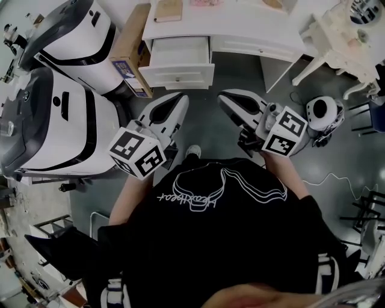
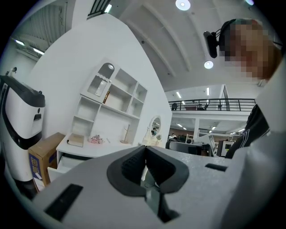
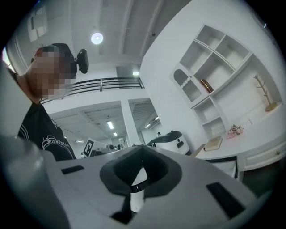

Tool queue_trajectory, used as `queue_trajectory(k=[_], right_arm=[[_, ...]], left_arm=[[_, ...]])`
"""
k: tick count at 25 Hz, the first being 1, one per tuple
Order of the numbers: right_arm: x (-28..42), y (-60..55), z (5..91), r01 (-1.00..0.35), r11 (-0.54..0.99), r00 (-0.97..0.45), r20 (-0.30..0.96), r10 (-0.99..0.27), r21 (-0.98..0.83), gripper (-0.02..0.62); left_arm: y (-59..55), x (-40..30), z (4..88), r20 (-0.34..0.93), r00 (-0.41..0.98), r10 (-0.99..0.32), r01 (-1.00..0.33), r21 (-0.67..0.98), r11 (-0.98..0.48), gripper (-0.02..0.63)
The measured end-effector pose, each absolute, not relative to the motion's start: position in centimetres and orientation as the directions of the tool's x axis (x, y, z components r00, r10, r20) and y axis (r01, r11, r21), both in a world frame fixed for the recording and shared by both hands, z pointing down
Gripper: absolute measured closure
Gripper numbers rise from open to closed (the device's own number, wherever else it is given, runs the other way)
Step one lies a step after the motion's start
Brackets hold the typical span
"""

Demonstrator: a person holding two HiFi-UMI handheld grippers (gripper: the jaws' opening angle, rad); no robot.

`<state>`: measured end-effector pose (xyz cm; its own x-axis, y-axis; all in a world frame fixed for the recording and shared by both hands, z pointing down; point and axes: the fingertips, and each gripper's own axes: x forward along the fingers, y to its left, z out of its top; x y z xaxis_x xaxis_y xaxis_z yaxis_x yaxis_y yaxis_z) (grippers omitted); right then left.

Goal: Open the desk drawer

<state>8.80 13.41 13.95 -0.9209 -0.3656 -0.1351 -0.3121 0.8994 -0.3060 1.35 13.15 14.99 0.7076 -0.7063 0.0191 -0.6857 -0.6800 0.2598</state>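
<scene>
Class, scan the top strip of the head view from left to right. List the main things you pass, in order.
white-and-black machine → cardboard box → open drawer → ornate white furniture

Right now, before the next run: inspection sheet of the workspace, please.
Surface: white desk, top partly in view.
Job's things: drawer stands pulled out, neither gripper touching it.
Clutter: book on the desk; cardboard box beside it.
Grippers: left gripper and right gripper held short of the desk, fingers together, nothing held.
Cables: white cable on the floor, right side.
Surroundings: white machines at left, white carved furniture at right.
</scene>
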Motion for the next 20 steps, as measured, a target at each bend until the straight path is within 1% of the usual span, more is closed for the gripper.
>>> queue_trajectory(k=[20], right_arm=[[8.8, 13.5, 14.2, -0.312, 0.901, -0.922, -0.132, -0.364, -0.302, 0.591]], left_arm=[[13.3, 2.6, 14.9, 0.024, 0.729, -0.684, -0.668, 0.244, -0.703, 0.601]])
